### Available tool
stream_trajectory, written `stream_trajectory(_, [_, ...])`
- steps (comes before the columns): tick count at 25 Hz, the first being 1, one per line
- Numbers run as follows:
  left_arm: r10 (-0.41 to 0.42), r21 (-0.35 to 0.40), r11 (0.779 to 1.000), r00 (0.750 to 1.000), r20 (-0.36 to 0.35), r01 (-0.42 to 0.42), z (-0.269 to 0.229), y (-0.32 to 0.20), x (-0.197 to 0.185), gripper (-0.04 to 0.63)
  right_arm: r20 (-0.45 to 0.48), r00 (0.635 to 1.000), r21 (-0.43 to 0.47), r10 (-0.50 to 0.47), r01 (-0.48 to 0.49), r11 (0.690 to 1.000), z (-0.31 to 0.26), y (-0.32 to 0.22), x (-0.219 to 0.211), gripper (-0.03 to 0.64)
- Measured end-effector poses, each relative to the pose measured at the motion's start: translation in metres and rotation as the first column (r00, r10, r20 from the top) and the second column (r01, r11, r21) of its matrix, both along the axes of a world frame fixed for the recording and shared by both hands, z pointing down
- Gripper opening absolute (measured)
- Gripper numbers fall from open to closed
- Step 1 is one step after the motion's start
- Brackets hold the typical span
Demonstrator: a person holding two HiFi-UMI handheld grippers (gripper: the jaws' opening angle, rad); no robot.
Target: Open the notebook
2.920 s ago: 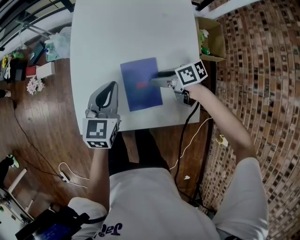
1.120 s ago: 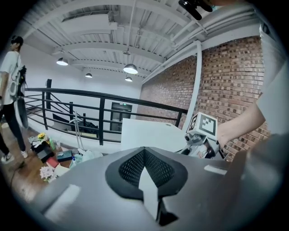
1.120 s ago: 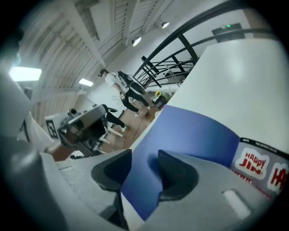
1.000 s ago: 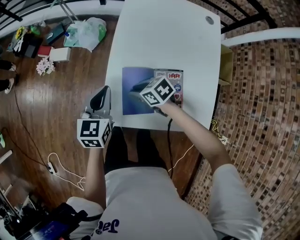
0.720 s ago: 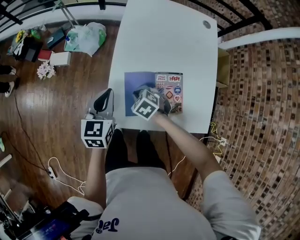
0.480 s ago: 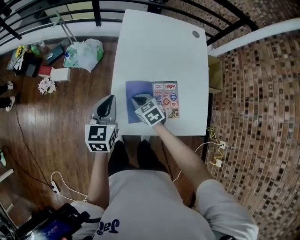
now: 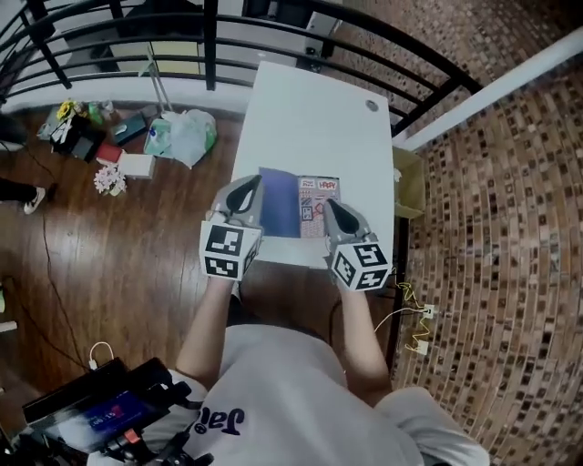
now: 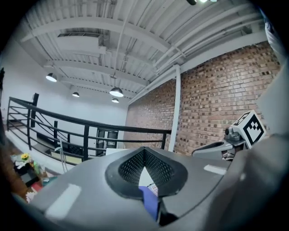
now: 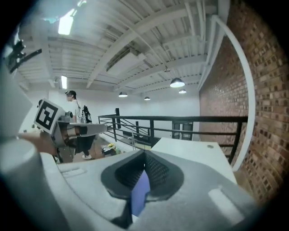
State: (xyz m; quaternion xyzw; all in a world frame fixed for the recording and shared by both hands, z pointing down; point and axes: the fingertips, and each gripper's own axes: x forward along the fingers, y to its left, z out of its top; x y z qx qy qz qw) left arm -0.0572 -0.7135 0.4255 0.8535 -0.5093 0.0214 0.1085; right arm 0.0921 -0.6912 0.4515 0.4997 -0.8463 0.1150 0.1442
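The notebook [image 7: 301, 202] lies open on the white table [image 7: 310, 100], its blue cover [image 7: 279, 202] turned out to the left and a sticker page [image 7: 322, 194] on the right. Both grippers hover above the table's near edge, apart from the notebook. My left gripper [image 7: 249, 182] is over the cover's left edge and my right gripper [image 7: 331, 204] over the sticker page's near corner. In their own views, the left gripper [image 8: 144, 151] and the right gripper [image 9: 144, 156] have jaws closed tip to tip and empty, with a blue sliver of notebook [image 9: 141, 191] showing below.
A black railing [image 7: 273, 18] runs behind the table. Bags and clutter [image 7: 173, 136] lie on the wooden floor to the left. A cardboard box [image 7: 406, 187] stands by the table's right side, with brick surface beyond. A round grommet [image 7: 371, 106] marks the table's far right.
The cover has been flipped open to the left. My right gripper has since left the notebook, rising and swinging right. The left gripper has also risen, and the head view has pulled back.
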Motion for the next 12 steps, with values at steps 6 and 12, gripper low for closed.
stream_trajectory(6, [0.035, 0.073, 0.997, 0.997, 0.068, -0.040, -0.026, 0.077, 0.068, 0.017, -0.021, 1.000, 0.183, 0.006, -0.002, 0.983, -0.052, 0.069, 0.047, -0.008])
stream_trajectory(12, [0.068, 0.024, 0.997, 0.988, 0.141, -0.072, -0.009, 0.185, 0.186, 0.015, 0.043, 0.995, 0.151, 0.086, -0.092, 0.984, -0.033, 0.180, 0.165, -0.008])
